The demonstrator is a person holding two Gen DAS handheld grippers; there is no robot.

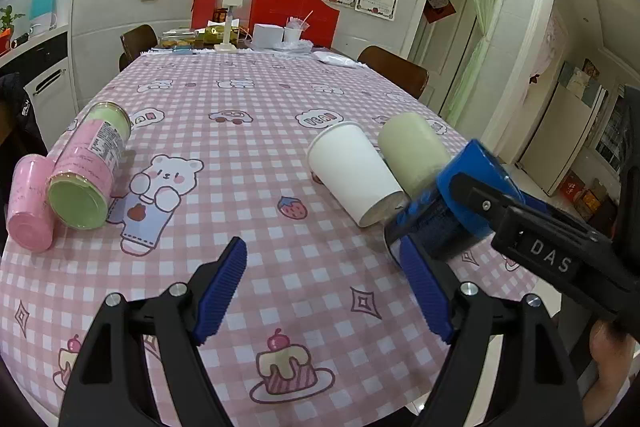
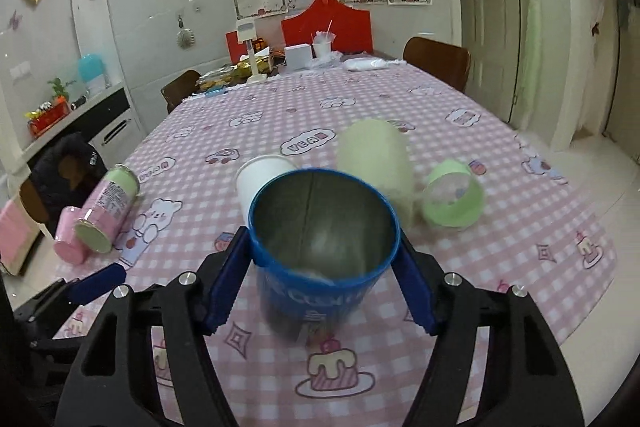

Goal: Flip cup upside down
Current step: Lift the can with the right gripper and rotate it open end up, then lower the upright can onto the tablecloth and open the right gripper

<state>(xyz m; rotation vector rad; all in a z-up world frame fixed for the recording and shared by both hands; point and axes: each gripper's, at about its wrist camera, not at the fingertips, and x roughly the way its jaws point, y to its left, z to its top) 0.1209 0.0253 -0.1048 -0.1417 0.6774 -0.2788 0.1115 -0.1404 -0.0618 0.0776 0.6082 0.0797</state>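
My right gripper (image 2: 322, 263) is shut on a blue cup (image 2: 320, 259) with a grey metal inside, held tilted above the table with its open mouth toward the camera. In the left wrist view the blue cup (image 1: 472, 195) sits in the right gripper at the right, above the table. My left gripper (image 1: 324, 287) is open and empty over the pink checked tablecloth (image 1: 280, 147), just left of the blue cup. A white paper cup (image 1: 352, 175) lies on its side close behind the blue cup.
A pale green cup (image 1: 412, 151) lies beside the white one. A clear green cup (image 2: 452, 199) lies to the right. A pink can (image 1: 88, 167) and a pink cup (image 1: 30, 203) lie at the left. Boxes and clutter stand at the table's far end (image 1: 264, 35).
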